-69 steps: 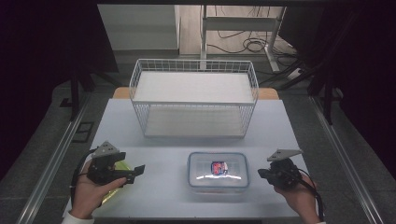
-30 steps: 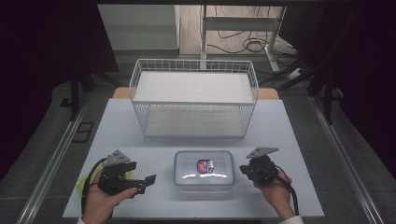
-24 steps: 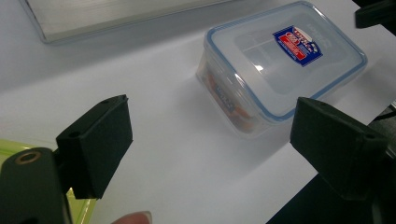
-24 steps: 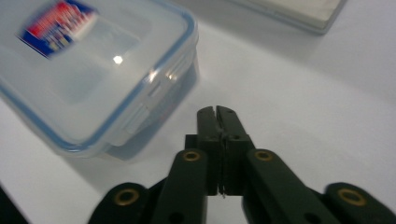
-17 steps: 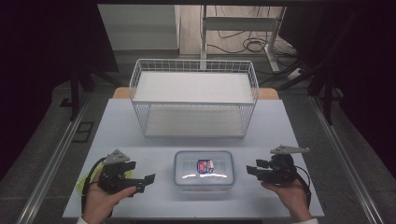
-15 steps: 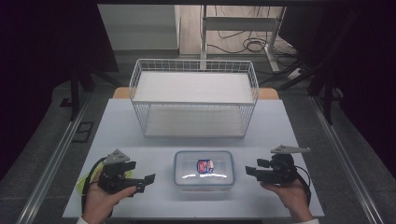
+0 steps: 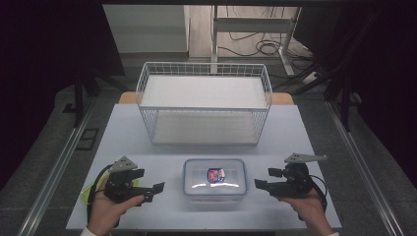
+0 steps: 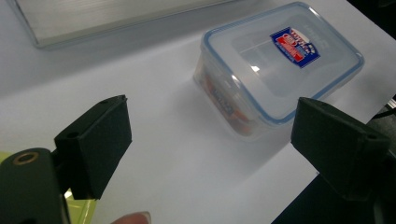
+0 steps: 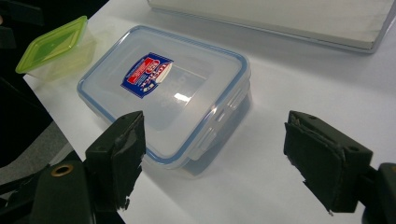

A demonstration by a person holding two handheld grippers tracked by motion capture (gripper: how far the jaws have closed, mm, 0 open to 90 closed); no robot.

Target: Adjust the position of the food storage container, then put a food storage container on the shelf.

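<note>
Both grippers flank the clear lidded box, ready to close in on it.

On the white surface (image 7: 295, 132), in front of the wire basket (image 7: 204, 105), the clear lidded box (image 7: 214, 177) sits at the near edge, midway between the hands. The left gripper (image 7: 156, 187) and right gripper (image 7: 259, 183) point at its short ends, jaws spread wide and empty, neither touching it. This looks like the approach step; next, each would need to move inward to meet the box's ends or its lid clasps. A small green container (image 9: 58, 46) sits by the left hand.
</note>
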